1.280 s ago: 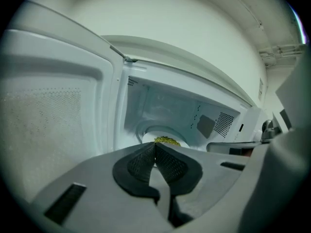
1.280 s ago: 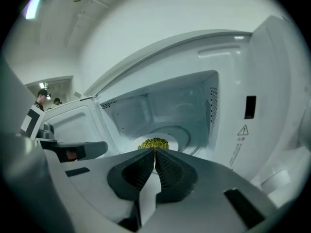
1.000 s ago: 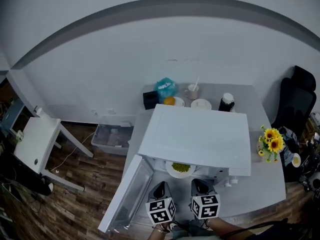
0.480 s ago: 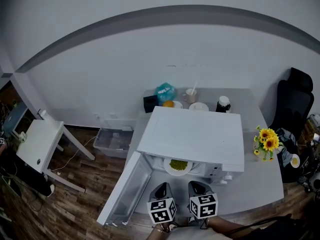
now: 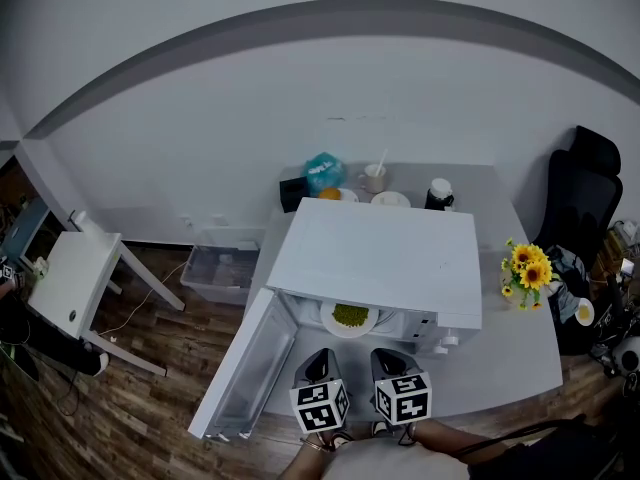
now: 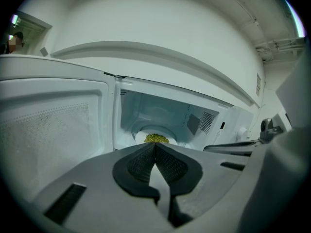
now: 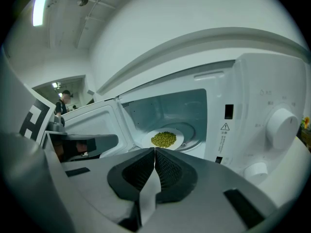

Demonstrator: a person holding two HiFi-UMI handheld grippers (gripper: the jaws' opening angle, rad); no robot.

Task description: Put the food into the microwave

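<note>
Green food (image 7: 164,139) — peas, by the look — sits on a white plate (image 7: 180,138) inside the microwave (image 5: 380,258) cavity, straight ahead of both grippers. Left gripper (image 6: 155,148) and right gripper (image 7: 155,152): jaws pressed together, nothing held. The open door (image 5: 243,368) hangs out to your left, just beside the left gripper — so I'd judge that 1 is nearer for swinging it shut.
</note>
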